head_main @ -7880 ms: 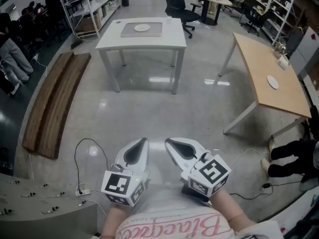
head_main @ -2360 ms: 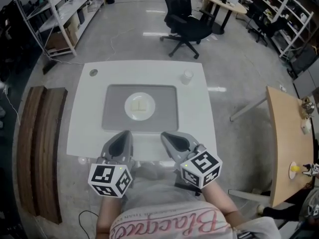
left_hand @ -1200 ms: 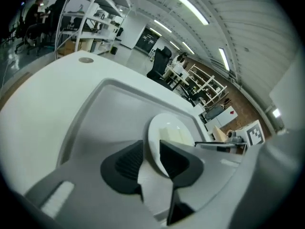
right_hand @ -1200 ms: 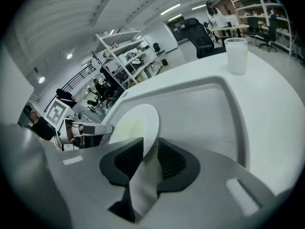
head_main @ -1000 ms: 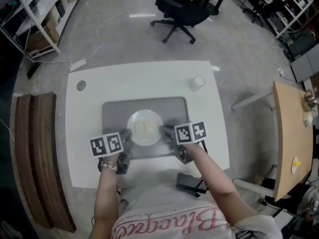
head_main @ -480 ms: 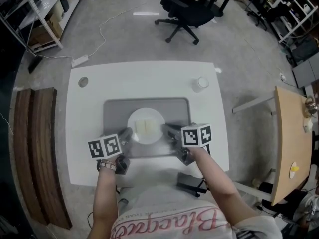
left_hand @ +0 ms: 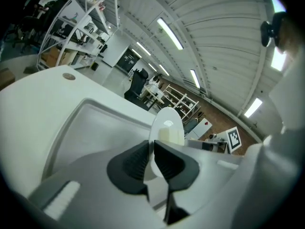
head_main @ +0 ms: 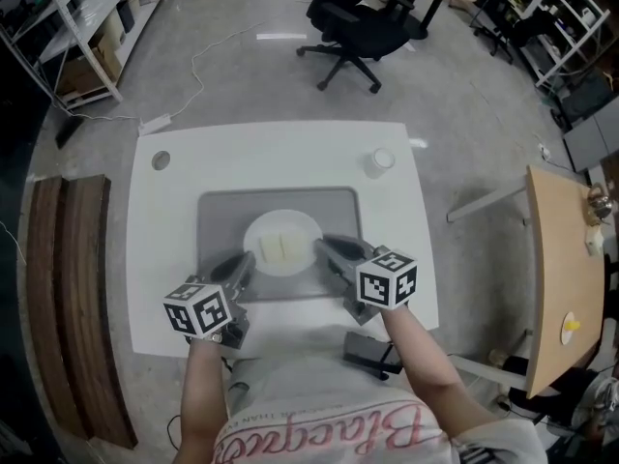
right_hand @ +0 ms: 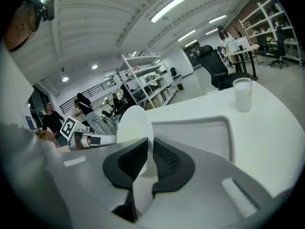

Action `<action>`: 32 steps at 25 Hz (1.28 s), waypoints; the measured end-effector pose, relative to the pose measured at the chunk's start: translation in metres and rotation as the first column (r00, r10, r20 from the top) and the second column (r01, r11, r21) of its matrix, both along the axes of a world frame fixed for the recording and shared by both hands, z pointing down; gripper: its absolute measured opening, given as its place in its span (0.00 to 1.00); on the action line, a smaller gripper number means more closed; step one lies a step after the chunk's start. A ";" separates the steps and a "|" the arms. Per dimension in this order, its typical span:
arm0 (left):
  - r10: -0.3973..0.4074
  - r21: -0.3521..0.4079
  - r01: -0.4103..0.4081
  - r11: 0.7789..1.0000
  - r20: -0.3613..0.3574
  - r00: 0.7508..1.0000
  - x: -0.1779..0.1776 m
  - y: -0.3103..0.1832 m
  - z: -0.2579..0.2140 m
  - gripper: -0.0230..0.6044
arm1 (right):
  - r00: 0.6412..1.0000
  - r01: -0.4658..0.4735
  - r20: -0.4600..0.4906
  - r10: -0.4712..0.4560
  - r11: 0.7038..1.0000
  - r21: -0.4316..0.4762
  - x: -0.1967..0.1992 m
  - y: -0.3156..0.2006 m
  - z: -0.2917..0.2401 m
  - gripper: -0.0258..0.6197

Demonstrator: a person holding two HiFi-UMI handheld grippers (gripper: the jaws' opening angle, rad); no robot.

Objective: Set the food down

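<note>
Pinches the left edge of the white plate with the left gripper, black pads tight on both sides of the rim after just closing in on it. Pinches the right edge of the same plate with the right gripper, pads tight on the rim there too. Holds the plate between the two grippers, over the grey tray. Cannot tell if the plate touches the tray.

Carries the food in the middle of the plate: two pale flat pieces, side by side.

Has the tray in the middle of the white table. Shows a small white cup near the far right corner of the table, well apart from the tray. Shows a small round spot near the far left corner. Shows a black thing at the near edge of the table, just beside the person's right arm.

Has a black office chair on the floor past the table. Has a wooden table off to the right, and brown boards lying on the floor to the left.
</note>
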State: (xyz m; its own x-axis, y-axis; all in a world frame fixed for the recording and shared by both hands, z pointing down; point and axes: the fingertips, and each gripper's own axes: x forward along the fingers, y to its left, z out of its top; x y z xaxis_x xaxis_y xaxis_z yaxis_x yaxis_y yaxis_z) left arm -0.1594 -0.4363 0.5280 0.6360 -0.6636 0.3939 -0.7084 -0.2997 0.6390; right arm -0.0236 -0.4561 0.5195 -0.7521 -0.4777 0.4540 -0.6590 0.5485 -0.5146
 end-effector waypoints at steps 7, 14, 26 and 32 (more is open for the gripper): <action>0.099 0.182 -0.080 0.980 -0.098 0.990 0.019 0.016 -0.045 0.08 | 0.987 0.036 0.146 -0.063 0.983 0.180 0.018 0.013 -0.051 0.09; 0.045 0.331 -0.046 0.943 0.012 0.999 0.038 0.035 -0.082 0.09 | 0.997 0.052 0.037 -0.068 0.942 0.332 0.036 0.037 -0.083 0.10; -0.071 0.477 0.037 0.878 0.053 0.996 0.049 0.077 -0.150 0.10 | 0.996 0.034 0.058 -0.065 0.901 0.432 0.049 0.087 -0.143 0.09; -0.101 0.511 0.051 0.858 0.071 0.992 0.050 0.107 -0.168 0.11 | 0.994 0.037 0.072 -0.076 0.897 0.440 0.050 0.118 -0.152 0.09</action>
